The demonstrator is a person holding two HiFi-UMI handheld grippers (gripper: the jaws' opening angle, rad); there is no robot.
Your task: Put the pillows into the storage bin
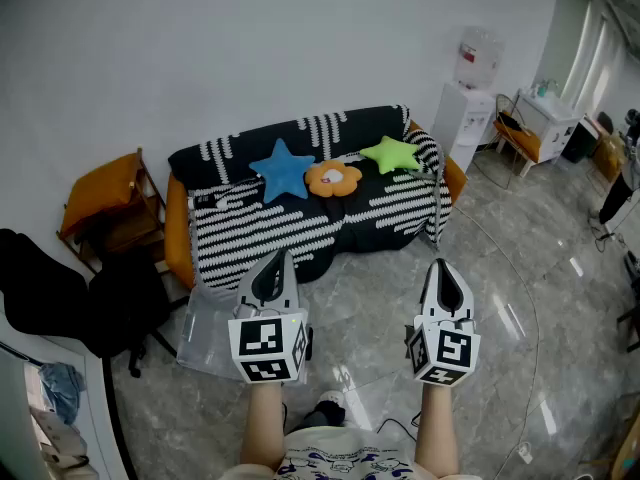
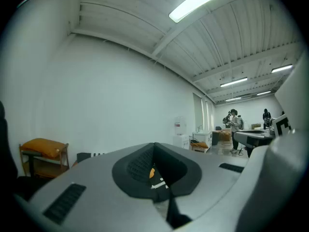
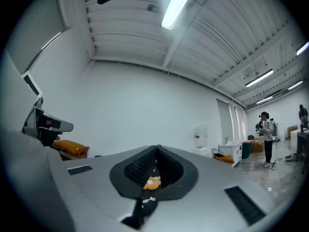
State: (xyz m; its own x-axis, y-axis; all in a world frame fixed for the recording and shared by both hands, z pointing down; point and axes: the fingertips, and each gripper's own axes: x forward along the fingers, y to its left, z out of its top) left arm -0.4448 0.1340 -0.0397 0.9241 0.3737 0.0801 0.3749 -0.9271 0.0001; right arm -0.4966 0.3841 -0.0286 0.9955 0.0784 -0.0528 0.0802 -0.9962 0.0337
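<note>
Left tongs (image 1: 279,258) and right tongs (image 1: 440,266) level, side by side, jaws together, empty.

Open office-like workspace — ceiling strip lights (image 2: 203,1), water dispenser (image 1: 468,118), white desk (image 1: 548,118), polished grey floor (image 1: 520,268), sofa (image 1: 300,223)

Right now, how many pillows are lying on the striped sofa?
3: blue star pillow at left, orange flower pillow in the middle, green star pillow at right. None seems hidden.
</note>
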